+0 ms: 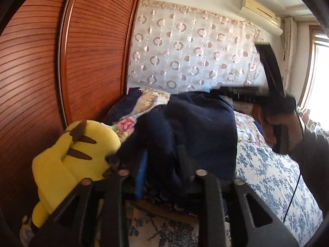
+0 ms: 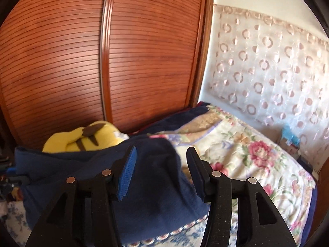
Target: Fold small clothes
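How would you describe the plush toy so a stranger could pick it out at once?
Find the slatted wooden wardrobe beside the bed. At its foot lies the plush toy, against the navy garment. It is the only bright yellow thing, with dark brown stripes.

Left wrist view: the right gripper [image 1: 269,86] is smeared by motion blur, so the stand of its jaws cannot be told; the hand [image 1: 275,127] on its handle is partly covered by it. The left gripper [image 1: 162,164] has its fingertips lost against the navy garment [image 1: 201,123], and contact cannot be judged. The yellow plush toy [image 1: 67,154] is partly hidden by the near linkage. Right wrist view: the same toy [image 2: 82,135] is hidden below by the navy cloth [image 2: 156,195]. A blue object [image 2: 290,135] at the far right is too blurred to identify.
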Action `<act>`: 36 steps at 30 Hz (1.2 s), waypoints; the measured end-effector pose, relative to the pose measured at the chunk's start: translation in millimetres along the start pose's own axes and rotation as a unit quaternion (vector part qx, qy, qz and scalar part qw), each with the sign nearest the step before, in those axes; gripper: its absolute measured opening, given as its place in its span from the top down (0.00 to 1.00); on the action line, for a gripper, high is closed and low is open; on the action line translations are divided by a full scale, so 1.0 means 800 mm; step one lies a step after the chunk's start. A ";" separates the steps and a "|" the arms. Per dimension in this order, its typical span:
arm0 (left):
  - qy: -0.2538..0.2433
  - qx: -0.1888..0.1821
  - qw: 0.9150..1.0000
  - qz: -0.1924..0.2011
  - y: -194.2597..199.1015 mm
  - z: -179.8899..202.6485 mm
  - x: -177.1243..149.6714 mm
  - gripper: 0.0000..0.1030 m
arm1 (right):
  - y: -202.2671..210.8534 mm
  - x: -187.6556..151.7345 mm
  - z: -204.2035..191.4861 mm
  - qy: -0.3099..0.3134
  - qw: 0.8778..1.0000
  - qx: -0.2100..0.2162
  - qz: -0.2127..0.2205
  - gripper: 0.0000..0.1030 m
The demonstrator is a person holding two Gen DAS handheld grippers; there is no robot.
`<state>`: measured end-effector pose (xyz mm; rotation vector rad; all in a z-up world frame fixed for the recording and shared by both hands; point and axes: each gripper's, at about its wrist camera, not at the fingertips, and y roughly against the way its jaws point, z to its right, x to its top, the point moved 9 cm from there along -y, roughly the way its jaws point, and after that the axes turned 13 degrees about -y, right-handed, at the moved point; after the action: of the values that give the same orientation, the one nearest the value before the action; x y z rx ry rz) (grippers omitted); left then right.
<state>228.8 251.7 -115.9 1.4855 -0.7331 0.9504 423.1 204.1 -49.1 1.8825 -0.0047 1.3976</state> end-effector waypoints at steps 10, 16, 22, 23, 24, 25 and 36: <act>-0.018 0.020 1.000 0.004 0.013 -0.016 0.016 0.30 | -0.046 -0.069 0.011 -0.012 0.998 -0.030 -0.053 0.44; -0.033 0.027 0.999 -0.010 0.022 -0.006 0.015 0.25 | -0.035 -0.074 0.018 -0.043 0.997 -0.044 -0.041 0.43; -0.048 0.012 0.999 -0.001 0.045 0.018 0.014 0.25 | 0.027 -0.081 0.010 -0.070 0.996 -0.051 -0.020 0.42; -0.050 0.010 0.999 -0.001 0.048 0.022 0.015 0.25 | 0.039 -0.085 0.009 -0.075 0.996 -0.052 -0.018 0.42; -0.054 0.006 0.999 0.001 0.053 0.027 0.015 0.25 | 0.054 -0.090 0.007 -0.080 0.995 -0.055 -0.014 0.42; -0.057 0.002 0.998 0.004 0.059 0.033 0.014 0.25 | 0.068 -0.095 0.005 -0.084 0.995 -0.058 -0.011 0.41; -0.092 -0.023 0.996 0.003 0.094 0.095 0.005 0.25 | 0.205 -0.151 -0.014 -0.114 0.990 -0.079 0.015 0.24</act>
<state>177.1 166.7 -76.9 1.5442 -0.8862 0.8022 295.7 44.4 -52.4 1.9040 -0.2500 1.1580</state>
